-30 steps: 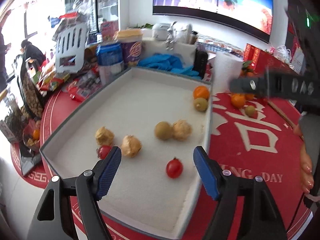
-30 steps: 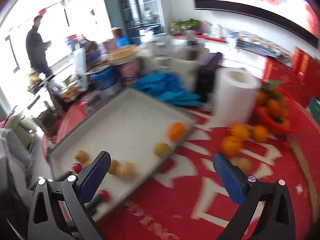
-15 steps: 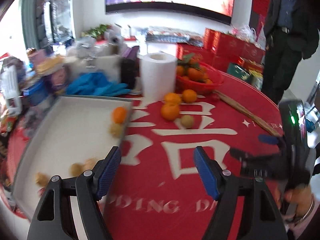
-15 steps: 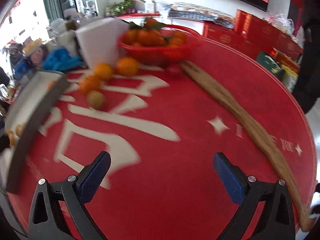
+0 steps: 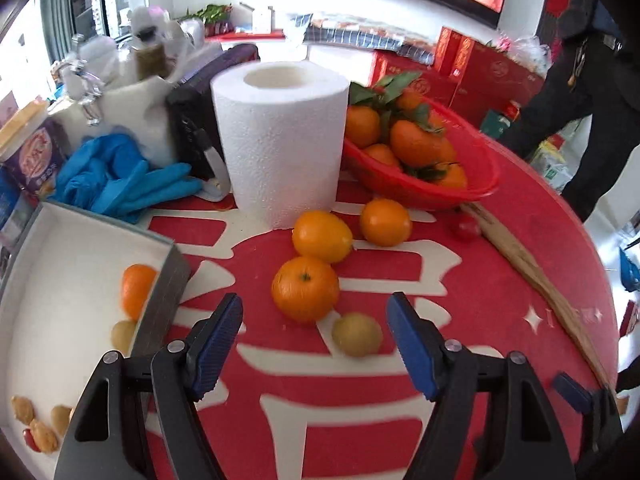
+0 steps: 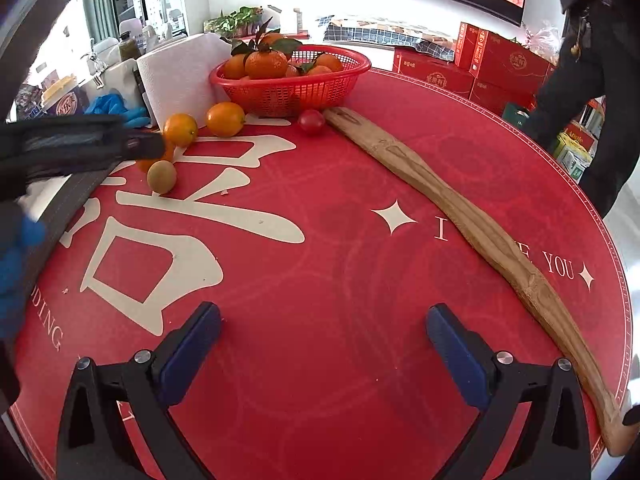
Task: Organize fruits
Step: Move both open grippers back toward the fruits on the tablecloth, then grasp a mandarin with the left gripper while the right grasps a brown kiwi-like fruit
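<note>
Left gripper (image 5: 314,322) is spread wide with nothing pinched, hanging over the red tablecloth (image 5: 460,288); a stemmed orange (image 5: 305,289) and a small greenish-yellow fruit (image 5: 357,334) lie between the blue pads, untouched; two more oranges (image 5: 385,222) lie just beside the paper roll (image 5: 281,140), and one orange (image 5: 136,290) is already in the white tray (image 5: 162,284); right gripper (image 6: 323,330) is just as empty, fingers wide apart above bare cloth, well apart from the red basket (image 6: 292,88) of tangerines.
</note>
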`<state>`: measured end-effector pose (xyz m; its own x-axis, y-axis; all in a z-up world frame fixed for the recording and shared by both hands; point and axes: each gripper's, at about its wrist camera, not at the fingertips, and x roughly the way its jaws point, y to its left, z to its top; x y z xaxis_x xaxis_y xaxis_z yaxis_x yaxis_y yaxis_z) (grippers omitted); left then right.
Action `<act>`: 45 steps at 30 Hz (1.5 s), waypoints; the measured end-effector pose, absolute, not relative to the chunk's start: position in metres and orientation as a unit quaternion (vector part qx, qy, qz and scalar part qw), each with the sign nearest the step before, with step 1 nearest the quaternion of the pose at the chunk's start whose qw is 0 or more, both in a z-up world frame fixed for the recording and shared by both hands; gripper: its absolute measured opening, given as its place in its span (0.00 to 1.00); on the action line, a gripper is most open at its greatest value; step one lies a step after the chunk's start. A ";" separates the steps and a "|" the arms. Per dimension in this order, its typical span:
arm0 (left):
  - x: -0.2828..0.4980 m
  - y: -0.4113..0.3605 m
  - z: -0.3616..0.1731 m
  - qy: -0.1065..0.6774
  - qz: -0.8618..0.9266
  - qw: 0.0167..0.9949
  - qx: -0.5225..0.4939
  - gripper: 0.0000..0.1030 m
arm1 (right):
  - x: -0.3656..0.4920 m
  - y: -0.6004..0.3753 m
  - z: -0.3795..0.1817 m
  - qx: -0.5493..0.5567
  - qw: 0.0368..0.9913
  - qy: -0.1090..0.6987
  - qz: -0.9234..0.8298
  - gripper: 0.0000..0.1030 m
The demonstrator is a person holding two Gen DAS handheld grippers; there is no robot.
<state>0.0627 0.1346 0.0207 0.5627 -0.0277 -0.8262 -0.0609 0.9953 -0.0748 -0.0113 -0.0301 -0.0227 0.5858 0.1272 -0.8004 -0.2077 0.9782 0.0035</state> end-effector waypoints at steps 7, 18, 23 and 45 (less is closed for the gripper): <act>0.079 0.131 0.006 0.482 0.032 0.875 -0.028 0.46 | -0.011 -0.030 -0.023 -0.045 0.889 0.445 0.094 1.00; 0.003 0.152 0.029 0.429 0.015 0.902 -0.044 0.39 | -0.011 -0.030 -0.024 -0.045 0.889 0.445 0.093 1.00; -0.061 0.153 0.022 0.426 0.015 0.904 -0.024 0.39 | -0.009 -0.028 -0.023 -0.048 0.888 0.446 0.097 1.00; -0.107 0.164 -0.001 0.428 0.034 0.903 -0.023 0.40 | 0.044 0.096 -0.007 -0.083 0.872 0.434 0.213 0.29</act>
<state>-0.1068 0.1637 -0.0009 0.6307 0.0417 -0.7749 -0.0803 0.9967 -0.0118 0.0437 0.0959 -0.0066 0.5328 0.2985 -0.7918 -0.4427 0.8958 0.0398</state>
